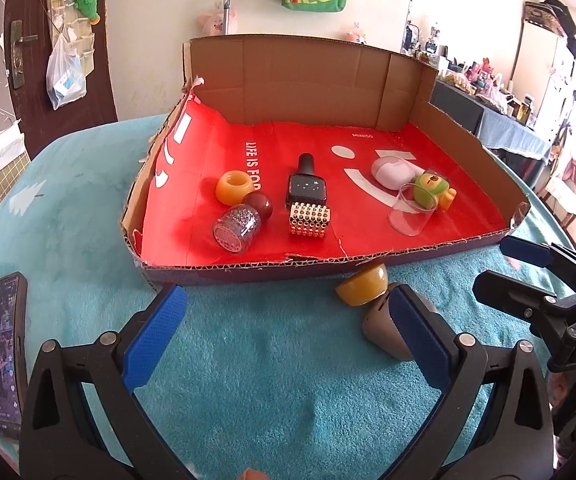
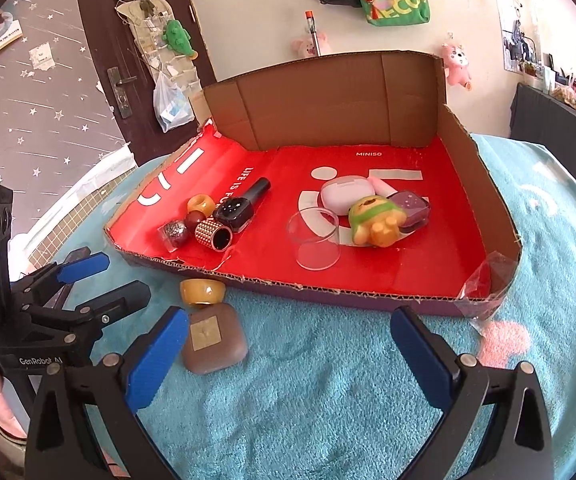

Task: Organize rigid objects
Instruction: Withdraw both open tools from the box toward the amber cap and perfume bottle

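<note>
A cardboard tray [image 1: 368,258] with a red floor [image 2: 368,276] holds an amber ring [image 1: 235,186], a glitter bottle [image 1: 237,227], a black bottle with a studded gold cap [image 1: 308,204], a clear cup [image 1: 412,211], a green-and-yellow toy [image 1: 432,190] and a pink case [image 1: 393,171]. Outside the tray, on the teal cloth, lies a brown perfume bottle [image 2: 213,338] with an amber cap [image 2: 202,292]. My left gripper [image 1: 286,334] is open and empty just left of it. My right gripper [image 2: 288,354] is open and empty just right of it.
A phone [image 1: 2,350] lies at the table's left edge. Clear plastic wrap [image 2: 484,288] hangs at the tray's front right corner. A door [image 2: 136,40] and a wall with hanging toys stand behind the table.
</note>
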Available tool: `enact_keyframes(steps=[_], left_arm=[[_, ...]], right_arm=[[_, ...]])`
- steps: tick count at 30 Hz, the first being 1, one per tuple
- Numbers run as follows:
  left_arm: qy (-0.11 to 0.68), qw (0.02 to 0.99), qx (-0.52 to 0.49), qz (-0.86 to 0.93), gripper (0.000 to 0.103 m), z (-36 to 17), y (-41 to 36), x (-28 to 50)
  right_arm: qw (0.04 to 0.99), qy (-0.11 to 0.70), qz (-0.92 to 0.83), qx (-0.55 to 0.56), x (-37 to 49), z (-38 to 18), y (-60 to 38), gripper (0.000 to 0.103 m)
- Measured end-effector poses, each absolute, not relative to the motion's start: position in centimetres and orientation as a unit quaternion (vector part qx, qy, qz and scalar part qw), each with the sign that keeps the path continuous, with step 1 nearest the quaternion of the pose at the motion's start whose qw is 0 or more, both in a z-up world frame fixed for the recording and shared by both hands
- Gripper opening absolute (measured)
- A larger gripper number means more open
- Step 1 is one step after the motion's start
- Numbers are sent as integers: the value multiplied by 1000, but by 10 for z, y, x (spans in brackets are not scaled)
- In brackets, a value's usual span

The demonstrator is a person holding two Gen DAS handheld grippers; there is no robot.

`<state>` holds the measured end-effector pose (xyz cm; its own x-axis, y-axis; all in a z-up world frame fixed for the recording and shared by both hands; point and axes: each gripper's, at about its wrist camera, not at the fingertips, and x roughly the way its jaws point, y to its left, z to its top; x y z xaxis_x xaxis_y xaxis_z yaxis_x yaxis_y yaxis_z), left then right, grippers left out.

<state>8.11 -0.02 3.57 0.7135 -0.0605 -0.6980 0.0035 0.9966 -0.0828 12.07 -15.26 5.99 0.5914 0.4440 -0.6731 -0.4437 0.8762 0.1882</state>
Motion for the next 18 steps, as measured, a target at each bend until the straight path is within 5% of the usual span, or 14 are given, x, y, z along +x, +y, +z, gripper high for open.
enact_keyframes(steps=[18], left_arm=[[402,914,-40,-12,103,19,6,84]], right_arm=[[879,399,257,-41,119,41,-131,103]])
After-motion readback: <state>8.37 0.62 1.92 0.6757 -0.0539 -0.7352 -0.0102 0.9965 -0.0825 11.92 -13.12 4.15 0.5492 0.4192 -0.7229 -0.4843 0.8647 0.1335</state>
